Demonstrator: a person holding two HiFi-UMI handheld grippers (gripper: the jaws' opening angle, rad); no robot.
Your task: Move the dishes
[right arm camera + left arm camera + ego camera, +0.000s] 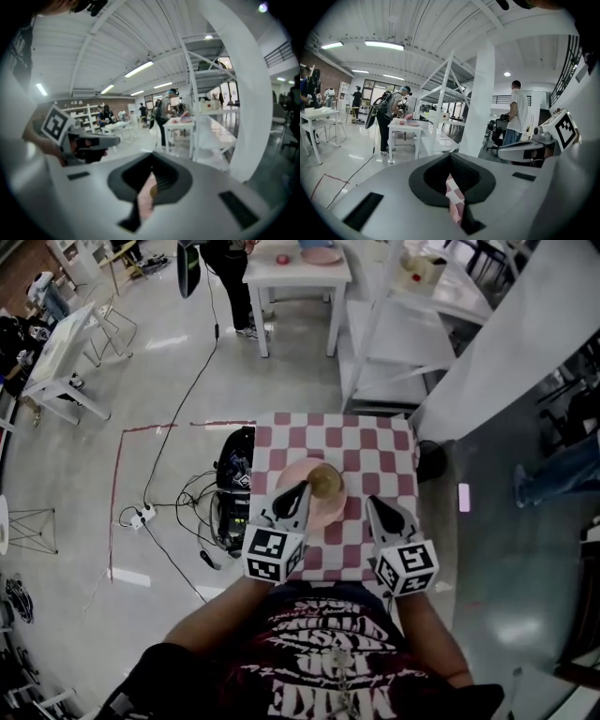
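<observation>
While the left gripper (pixel 302 491) and right gripper (pixel 375 504) hang at lower centre with jaws together and nothing held, the pink plate (pixel 292 472) bearing a tan bowl (pixel 325 481) sits mid-cloth on the checkered table (pixel 375 451) (just above the left tips). Judgement: this fits either reaching for the dishes or having set them down; a grasp would need jaws parted.

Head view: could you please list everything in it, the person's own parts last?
tablecloth: one, red and white checks, centre
plate: one, pink, on the tablecloth
bowl: one, tan, on the plate
far table: one, white, top of view
power strip: one, white, floor left of the tablecloth
left gripper: one, black and white, shut, overlapping the plate's left edge
right gripper: one, black and white, shut, right of the plate
</observation>
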